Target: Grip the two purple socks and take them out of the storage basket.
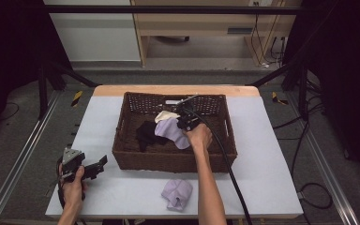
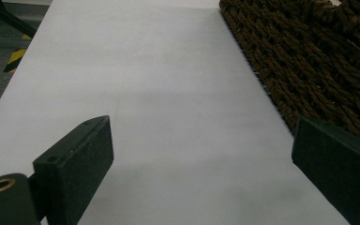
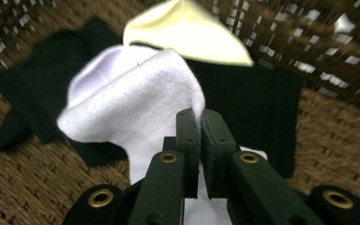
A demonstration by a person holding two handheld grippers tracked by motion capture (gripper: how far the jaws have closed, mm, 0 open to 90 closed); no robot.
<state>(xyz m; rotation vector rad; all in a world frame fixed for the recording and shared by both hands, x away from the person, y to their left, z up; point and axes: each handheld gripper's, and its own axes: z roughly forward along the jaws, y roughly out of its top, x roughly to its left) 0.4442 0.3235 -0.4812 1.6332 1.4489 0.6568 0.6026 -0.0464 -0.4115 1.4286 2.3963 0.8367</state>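
Jaws of the right gripper (image 3: 199,136) are sitting pressed together on a fold of the pale lilac cloth (image 3: 136,98), inside the basket; jaws of the left gripper (image 2: 201,159) are standing wide apart over bare counter, gripping nothing.

Largest to smallest:
- counter (image 1: 267,154), white, is carrying everything.
- woven basket (image 1: 173,161) is sitting mid-counter; left gripper (image 1: 85,167) is idling just beside its near-left corner.
- black garment (image 1: 146,133) is lying on the basket floor under the lilac cloth (image 1: 171,131).
- cream cloth (image 3: 187,35) is lying behind it.
- second lilac bundle (image 1: 177,193) is resting on the counter, outside the basket's front wall.

Judgement: pick-out step. Advisable to lift straight up, slowly, so the black garment is not dragging along, clearing the rim first.
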